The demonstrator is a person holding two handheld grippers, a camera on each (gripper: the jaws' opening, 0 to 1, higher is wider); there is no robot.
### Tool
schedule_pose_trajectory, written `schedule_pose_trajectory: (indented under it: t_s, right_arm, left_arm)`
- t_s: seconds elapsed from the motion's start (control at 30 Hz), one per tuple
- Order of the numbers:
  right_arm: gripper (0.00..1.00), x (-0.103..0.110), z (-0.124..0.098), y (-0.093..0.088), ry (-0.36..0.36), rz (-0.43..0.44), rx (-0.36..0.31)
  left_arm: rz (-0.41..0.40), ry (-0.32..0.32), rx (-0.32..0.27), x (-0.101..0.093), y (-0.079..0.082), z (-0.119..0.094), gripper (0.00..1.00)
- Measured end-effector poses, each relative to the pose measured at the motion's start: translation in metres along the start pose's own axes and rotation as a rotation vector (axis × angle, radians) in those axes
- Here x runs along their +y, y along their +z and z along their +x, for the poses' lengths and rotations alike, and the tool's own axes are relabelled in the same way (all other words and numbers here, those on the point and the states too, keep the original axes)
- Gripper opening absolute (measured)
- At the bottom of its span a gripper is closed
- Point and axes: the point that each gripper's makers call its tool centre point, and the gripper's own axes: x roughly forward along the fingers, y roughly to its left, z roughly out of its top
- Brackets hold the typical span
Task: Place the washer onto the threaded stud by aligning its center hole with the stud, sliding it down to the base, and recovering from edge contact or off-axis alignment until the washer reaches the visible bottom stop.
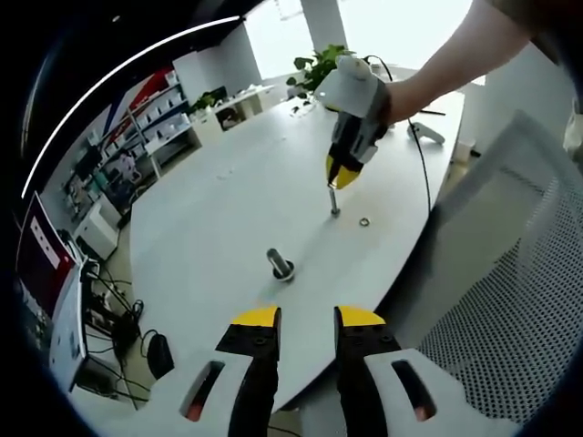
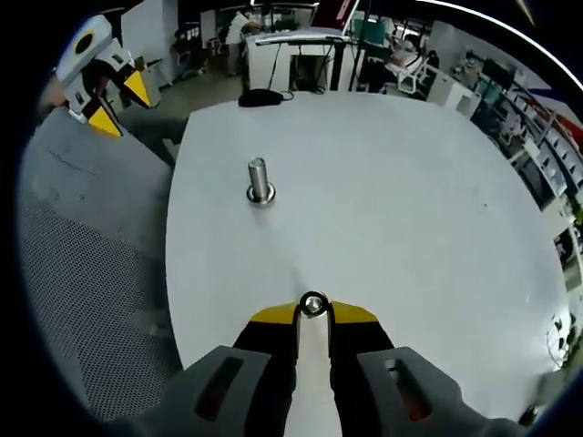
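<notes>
A thick threaded stud [image 1: 280, 262] [image 2: 260, 179] stands upright on the white table [image 1: 228, 209], with a ring at its foot. My right gripper [image 2: 313, 314] is shut on a small metal washer [image 2: 313, 304] at its tips. In the left gripper view the right gripper [image 1: 339, 177] points down at the table, and a thin metal pin [image 1: 334, 202] stands straight under its tips. A loose washer [image 1: 364, 221] lies flat just beside that pin. My left gripper [image 1: 309, 319] [image 2: 121, 105] hangs open off the table's near edge, with nothing between its jaws.
A grey mesh chair [image 1: 510, 273] [image 2: 82, 273] stands against the table edge. At the far end are a potted plant [image 1: 319, 64], a white tool [image 1: 426, 134] and a black cable [image 1: 421, 173]. A black object [image 2: 264, 96] lies at the opposite edge.
</notes>
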Motion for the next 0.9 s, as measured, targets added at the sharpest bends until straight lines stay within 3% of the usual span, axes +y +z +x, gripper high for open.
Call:
schedule_pose_trajectory:
  t_s: [0.9]
  right_arm:
    - [0.13,-0.002,0.021,-0.013,0.029,0.034,0.080]
  left_arm:
    - [0.009,-0.010,0.009,-0.002,-0.001,0.001,0.21]
